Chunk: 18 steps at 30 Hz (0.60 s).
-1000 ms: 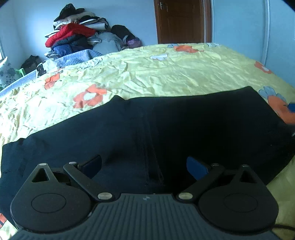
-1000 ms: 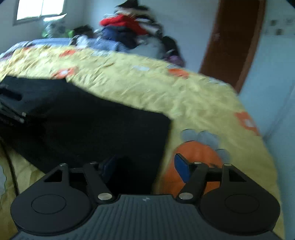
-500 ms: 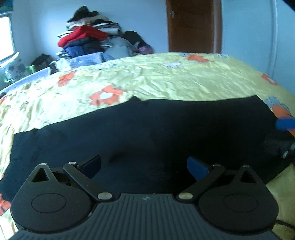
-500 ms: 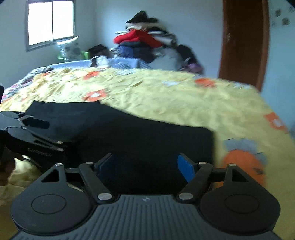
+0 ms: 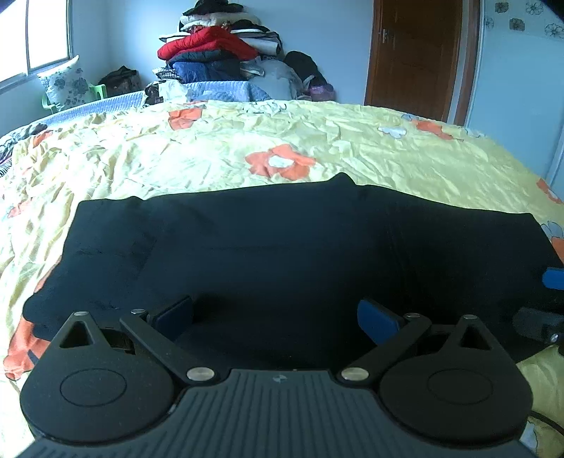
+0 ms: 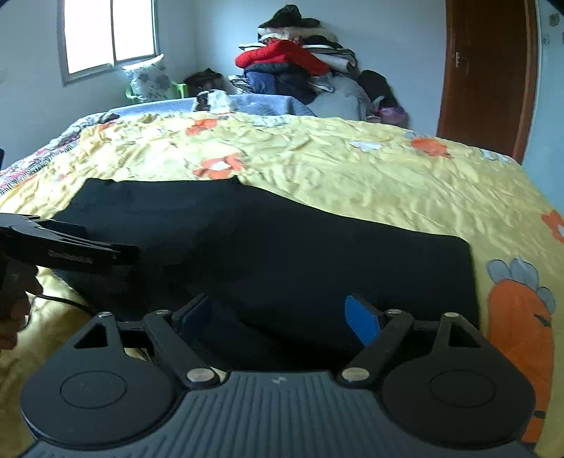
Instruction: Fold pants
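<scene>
Dark navy pants (image 5: 282, 246) lie flat, spread sideways across the yellow flowered bedspread (image 5: 317, 155). My left gripper (image 5: 275, 315) hangs open over their near edge, with nothing between its blue pads. In the right wrist view the pants (image 6: 282, 253) fill the middle. My right gripper (image 6: 282, 317) sits above their near right part; its jaws are opening and hold nothing. The left gripper (image 6: 70, 250) shows at the left edge there. A blue pad of the right gripper (image 5: 551, 278) peeks in at the right of the left wrist view.
A heap of clothes and bedding (image 5: 218, 53) is stacked against the far wall. A brown door (image 5: 419, 56) stands at the back right, a window (image 6: 109, 31) at the back left. A person's hand (image 6: 10, 306) holds the left gripper. A cable (image 6: 67, 303) trails over the bedspread.
Both views have swung left along the pants, so their left end now shows in the left wrist view. The right gripper's jaws stand wider than before.
</scene>
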{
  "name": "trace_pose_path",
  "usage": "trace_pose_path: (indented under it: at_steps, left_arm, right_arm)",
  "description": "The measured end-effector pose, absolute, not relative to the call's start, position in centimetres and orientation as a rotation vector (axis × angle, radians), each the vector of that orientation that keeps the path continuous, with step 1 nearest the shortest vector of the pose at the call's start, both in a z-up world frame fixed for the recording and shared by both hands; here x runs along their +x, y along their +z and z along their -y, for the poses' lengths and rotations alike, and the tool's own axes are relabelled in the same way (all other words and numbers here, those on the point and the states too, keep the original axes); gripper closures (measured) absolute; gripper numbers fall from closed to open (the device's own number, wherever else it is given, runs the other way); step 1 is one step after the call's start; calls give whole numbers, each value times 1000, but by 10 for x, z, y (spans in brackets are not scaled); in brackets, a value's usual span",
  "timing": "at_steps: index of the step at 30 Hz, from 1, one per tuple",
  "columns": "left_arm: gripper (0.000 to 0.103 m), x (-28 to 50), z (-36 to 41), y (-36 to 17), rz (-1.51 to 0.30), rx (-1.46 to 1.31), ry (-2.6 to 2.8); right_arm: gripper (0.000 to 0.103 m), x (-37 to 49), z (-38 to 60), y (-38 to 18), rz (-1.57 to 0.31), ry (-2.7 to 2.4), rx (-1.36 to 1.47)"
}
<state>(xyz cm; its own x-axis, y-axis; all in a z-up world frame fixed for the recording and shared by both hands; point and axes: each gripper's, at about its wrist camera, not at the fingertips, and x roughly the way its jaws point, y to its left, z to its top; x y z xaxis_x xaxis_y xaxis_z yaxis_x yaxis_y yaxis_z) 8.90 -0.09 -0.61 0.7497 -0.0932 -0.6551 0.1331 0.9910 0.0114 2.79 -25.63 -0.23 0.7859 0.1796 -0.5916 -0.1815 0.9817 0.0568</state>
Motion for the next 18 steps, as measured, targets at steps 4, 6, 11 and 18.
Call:
trace_pose_path:
  at_steps: [4,6,11,18]
  left_arm:
    - [2,83,-10,-4,-713,48,-114]
    - [2,79,-19,-2,-710,32,-103]
    - [2,70,-40,7,-691,-14,-79]
    - [2,50,-68,24,-659,3,-12]
  right_arm:
    - [19,24,233,0,-641,213,-36]
    - [19,21,224,2,-641,232,-33]
    - [19,11,201,10,-627,261,-47]
    - [19,-9,175,27,-596,336,-56]
